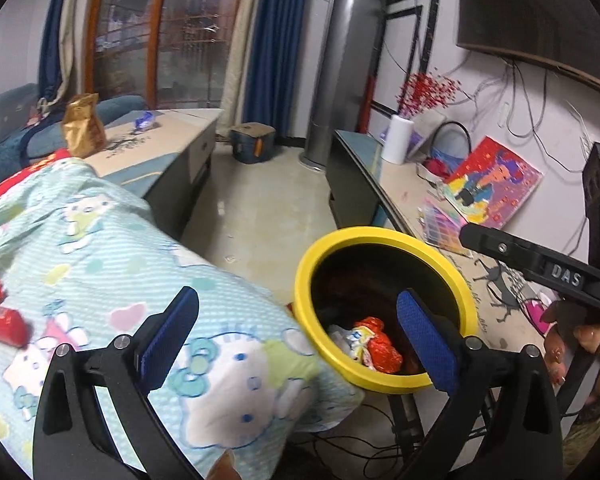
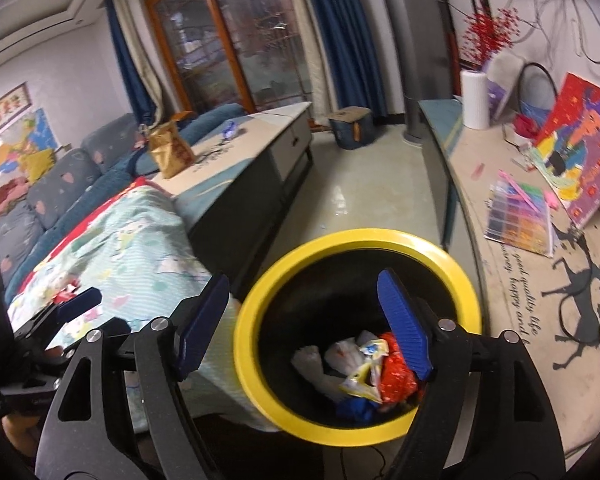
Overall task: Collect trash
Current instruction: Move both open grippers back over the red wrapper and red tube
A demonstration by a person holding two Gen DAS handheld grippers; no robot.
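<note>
From the left wrist, a room with a pale glossy floor (image 1: pixel 256 208) runs far to blue curtains (image 1: pixel 274 40) and a wood-framed glass door (image 1: pixel 156 32). A low grey cabinet (image 1: pixel 188 152) on the left carries a crinkled gold bag (image 1: pixel 82 126). Near left lies a soft quilt (image 1: pixel 140 264) with cartoon cats, a shiny red wrapper (image 1: pixel 2 322) on it. The left gripper (image 1: pixel 300 334) stands wide, nothing between its ribbed blue pads. Just right is a round bin (image 1: pixel 380 236) with a smooth yellow rim; crumpled red and white trash (image 1: pixel 370 344) lies inside.

From the right wrist, the right gripper (image 2: pixel 304 330) stands wide and empty above the bin (image 2: pixel 356 240), whose trash (image 2: pixel 364 364) is crinkled foil and plastic. Right, a long counter (image 2: pixel 512 280) with printed deer holds a white paper roll (image 2: pixel 476 98) and a bright painting (image 2: pixel 580 148). A grey sofa (image 2: pixel 60 184) sits far left.
</note>
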